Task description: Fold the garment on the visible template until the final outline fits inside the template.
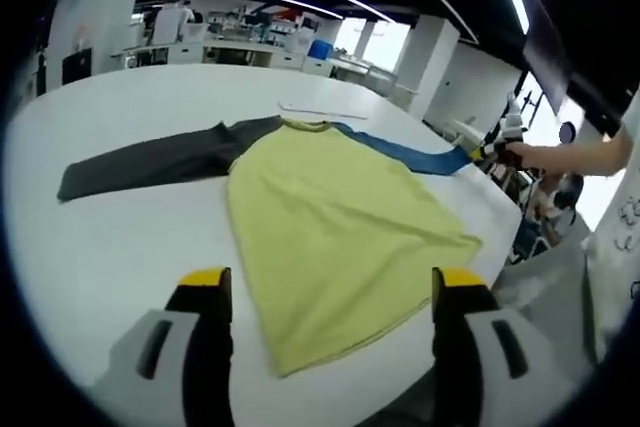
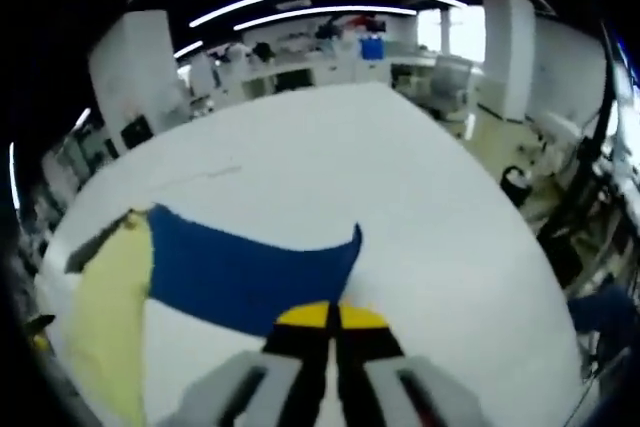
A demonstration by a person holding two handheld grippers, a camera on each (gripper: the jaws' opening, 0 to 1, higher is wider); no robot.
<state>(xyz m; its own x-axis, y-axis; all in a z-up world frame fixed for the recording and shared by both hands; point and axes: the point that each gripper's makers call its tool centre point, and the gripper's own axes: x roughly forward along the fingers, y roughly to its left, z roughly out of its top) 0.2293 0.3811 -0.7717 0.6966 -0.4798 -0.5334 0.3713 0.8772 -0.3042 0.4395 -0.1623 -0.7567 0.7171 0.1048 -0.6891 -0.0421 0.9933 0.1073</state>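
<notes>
Across the centre of the left gripper view, the garment [image 1: 330,217] is lying flat on the table [image 1: 120,237]; the left gripper [image 1: 325,292] is hovering wide open. The right gripper [image 2: 330,319] is pinching the blue sleeve [image 2: 250,272]; carry it inward, keeping it taut.

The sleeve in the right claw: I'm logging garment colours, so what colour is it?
Blue sleeve, seen best in the right gripper view; the right claw is shut on its cuff.
</notes>
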